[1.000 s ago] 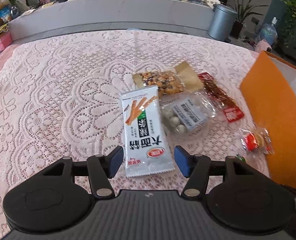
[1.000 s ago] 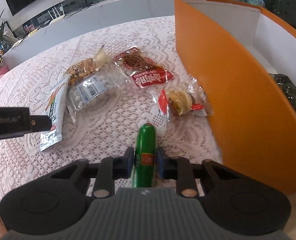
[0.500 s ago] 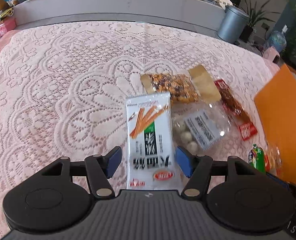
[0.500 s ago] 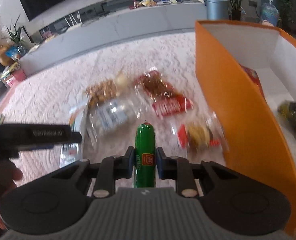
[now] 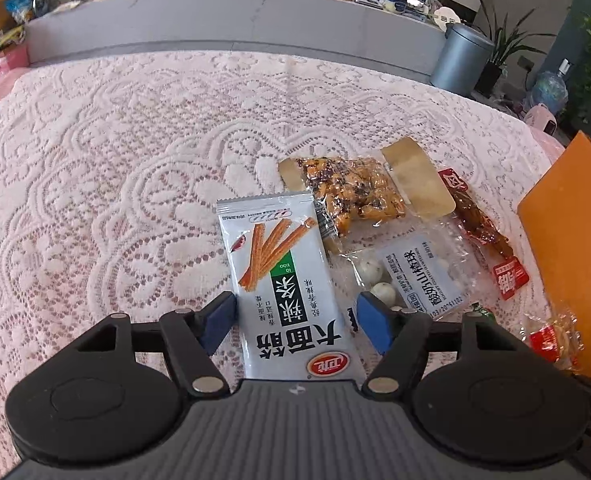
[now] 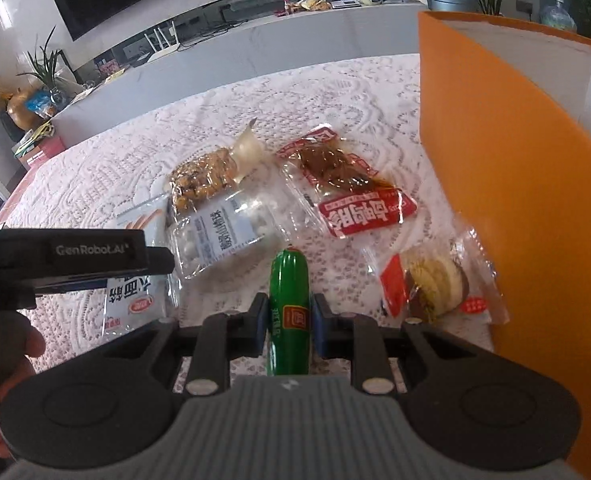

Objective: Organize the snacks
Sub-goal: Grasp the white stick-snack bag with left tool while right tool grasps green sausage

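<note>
Left wrist view
Left tongs (image 5: 293, 316): apart, blue pads either side of the white spicy-strip packet (image 5: 283, 280), low in the centre of the frame; whether a pad touches the wrapper I cannot tell.
Other snacks: nut-brittle bag (image 5: 351, 194) above centre, clear bag of white balls (image 5: 411, 272) centre right, red jerky pack (image 5: 479, 228) further right.
Orange box (image 5: 571, 248): right edge of the frame, standing on the lace-covered bench (image 5: 115, 160).

Right wrist view
Right tongs (image 6: 289, 322): clamped on the green sausage stick (image 6: 289, 304), lower centre, which points away from the camera and appears lifted off the lace.
Orange box (image 6: 495, 160): fills the right side, open top at upper right.
Biscuit pack (image 6: 435, 288): on the bench just beside the box wall.

Step in hand: probably carrying the sausage to the box while the left side lines up on the white packet.
Next move: likely lift the sausage over the box wall and release inside; the left pads must close squarely on the flat, slippery packet.
</note>
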### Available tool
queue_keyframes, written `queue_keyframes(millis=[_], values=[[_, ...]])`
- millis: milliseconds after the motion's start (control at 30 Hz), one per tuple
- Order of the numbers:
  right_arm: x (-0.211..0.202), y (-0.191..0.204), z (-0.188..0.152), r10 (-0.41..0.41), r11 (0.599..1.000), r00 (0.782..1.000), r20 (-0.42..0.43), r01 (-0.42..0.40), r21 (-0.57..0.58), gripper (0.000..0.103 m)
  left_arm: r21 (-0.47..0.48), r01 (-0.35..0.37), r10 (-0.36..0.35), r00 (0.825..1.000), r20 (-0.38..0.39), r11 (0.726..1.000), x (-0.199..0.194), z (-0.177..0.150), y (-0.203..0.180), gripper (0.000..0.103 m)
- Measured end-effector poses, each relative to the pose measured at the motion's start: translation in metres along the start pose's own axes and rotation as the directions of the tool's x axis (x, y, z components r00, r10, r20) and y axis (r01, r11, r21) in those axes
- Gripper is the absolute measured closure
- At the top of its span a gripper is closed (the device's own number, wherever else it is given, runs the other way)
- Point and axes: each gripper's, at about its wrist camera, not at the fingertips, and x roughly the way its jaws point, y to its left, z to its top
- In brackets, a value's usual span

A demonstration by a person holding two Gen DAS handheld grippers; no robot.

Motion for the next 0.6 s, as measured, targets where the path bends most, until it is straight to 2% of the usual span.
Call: queue_keyframes(millis=[33, 100, 133, 200, 333, 500, 600], values=[[0.0007, 0.0002, -0.0015, 0.0, 1.0, 1.0, 0.003, 0.0, -0.003, 0.082, 0.016, -0.01, 0.01, 1.0, 0.003, 1.0, 0.0003, -0.0007, -0.0009, 0.022], [0.001, 0.0003, -0.0019, 0.001, 1.0, 1.0, 0.005, -0.001, -0.006, 0.082, 0.044, -0.059, 0.06, 0.998, -0.003, 0.997, 0.0005, -0.0005, -0.0026, 0.032], [0.0012, -0.0003, -0.0023, 0.003, 1.0, 1.0, 0.005, -0.002, -0.004, 0.082, 0.067, -0.096, 0.097, 0.995, -0.011, 0.993, 0.0005, -0.0008, -0.0038, 0.032], [-0.0002, -0.0016, -0.0031, 0.007, 1.0, 1.0, 0.005, -0.007, 0.001, 0.082, 0.079, -0.116, 0.118, 0.993, -0.019, 0.99, -0.0017, -0.0015, -0.003, 0.032], [-0.001, -0.0005, -0.0041, 0.004, 1.0, 1.0, 0.008, -0.004, -0.005, 0.082, 0.066, -0.117, 0.119, 0.993, -0.024, 0.991, -0.0008, -0.0007, -0.0009, 0.03], [-0.0004, 0.0014, -0.005, 0.0, 1.0, 1.0, 0.013, 0.0, -0.015, 0.082, 0.08, -0.135, 0.133, 0.991, 0.025, 0.988, 0.0036, -0.003, -0.0037, 0.022], [0.0003, 0.002, -0.0054, -0.001, 1.0, 1.0, 0.014, 0.001, -0.024, 0.081, 0.058, -0.137, 0.135, 0.99, 0.037, 0.989, 0.0047, -0.0029, -0.0013, 0.021]])
